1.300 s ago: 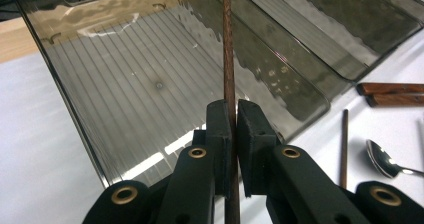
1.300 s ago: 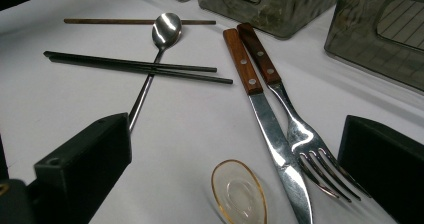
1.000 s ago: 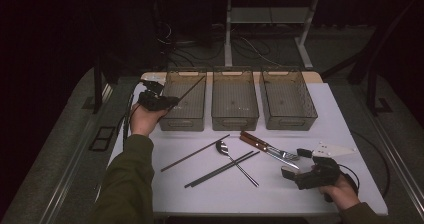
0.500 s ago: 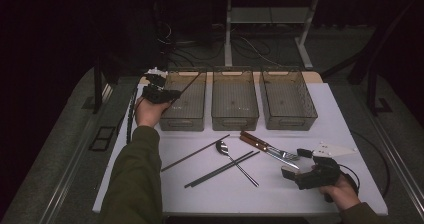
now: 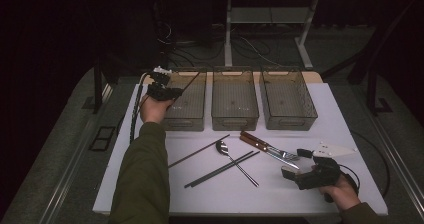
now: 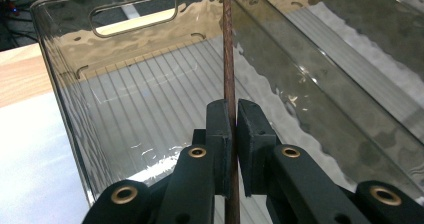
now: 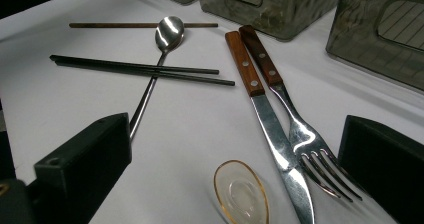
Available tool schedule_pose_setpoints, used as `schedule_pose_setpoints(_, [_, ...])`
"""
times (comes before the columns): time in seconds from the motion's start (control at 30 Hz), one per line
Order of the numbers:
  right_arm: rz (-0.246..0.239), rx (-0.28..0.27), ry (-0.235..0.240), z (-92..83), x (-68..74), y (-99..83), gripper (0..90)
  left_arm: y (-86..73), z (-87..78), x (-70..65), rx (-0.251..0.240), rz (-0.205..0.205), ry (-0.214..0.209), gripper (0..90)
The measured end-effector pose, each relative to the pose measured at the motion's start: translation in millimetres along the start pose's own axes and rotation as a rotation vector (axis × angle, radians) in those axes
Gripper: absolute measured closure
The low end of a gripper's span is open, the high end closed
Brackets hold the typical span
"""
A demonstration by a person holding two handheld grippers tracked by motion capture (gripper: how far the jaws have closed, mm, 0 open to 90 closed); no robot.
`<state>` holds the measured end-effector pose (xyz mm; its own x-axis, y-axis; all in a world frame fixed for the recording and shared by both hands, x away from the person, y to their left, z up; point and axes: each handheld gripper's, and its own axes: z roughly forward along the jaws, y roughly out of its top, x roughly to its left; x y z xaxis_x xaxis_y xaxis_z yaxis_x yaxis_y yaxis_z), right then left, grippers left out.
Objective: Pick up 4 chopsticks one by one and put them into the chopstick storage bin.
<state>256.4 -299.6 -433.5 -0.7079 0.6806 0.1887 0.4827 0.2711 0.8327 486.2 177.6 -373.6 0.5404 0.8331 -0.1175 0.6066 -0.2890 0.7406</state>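
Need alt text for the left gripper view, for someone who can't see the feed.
The left tool is shut on a thin brown chopstick, which runs straight up between its black pads. Below and behind it is the ribbed floor of a smoky clear plastic bin with a handle slot in its far wall, on a white table.

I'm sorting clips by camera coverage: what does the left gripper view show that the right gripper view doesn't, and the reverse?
Left gripper view alone: the left tool, shut on a brown chopstick, held over the ribbed floor of a clear bin with a handle slot.

Right gripper view alone: the right tool, jaws wide apart, above a small glass dish, a knife, a fork, a spoon, a pair of black chopsticks and another brown chopstick.

Shared: the white table and clear bins.
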Motion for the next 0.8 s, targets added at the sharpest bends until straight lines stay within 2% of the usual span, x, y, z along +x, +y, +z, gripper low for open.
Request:
schedule_pose_setpoints(0.17, [0.0,0.001,0.0,0.2,0.0,0.0,0.6,-2.9,6.0,-1.0,0.018,0.012,0.011,83.3])
schedule_pose_setpoints(0.23, [-0.001,0.001,0.0,0.3,0.1,0.0,0.6,-3.9,8.1,-1.5,0.029,0.021,0.037,71.0])
schedule_pose_setpoints(0.27, [-0.001,0.002,-0.001,0.2,0.1,0.0,0.6,-4.3,8.2,-2.0,0.028,0.017,0.034,65.4])
schedule_pose_setpoints(0.33, [-0.001,0.001,-0.002,0.3,0.2,0.0,0.6,-5.0,7.6,-3.3,0.015,0.026,0.048,59.5])
schedule_pose_setpoints(0.43, [-0.001,0.002,-0.002,0.4,0.3,0.0,0.6,-5.4,4.7,-4.2,0.015,0.024,0.041,52.1])
schedule_pose_setpoints(0.6, [-0.002,0.004,-0.003,0.8,0.3,0.0,0.6,-5.7,-5.8,-9.7,-0.018,0.038,0.013,45.4])
schedule_pose_setpoints(0.8, [-0.004,0.003,-0.006,1.2,0.7,0.0,0.6,-8.0,-21.9,-20.3,-0.043,0.083,-0.032,38.6])
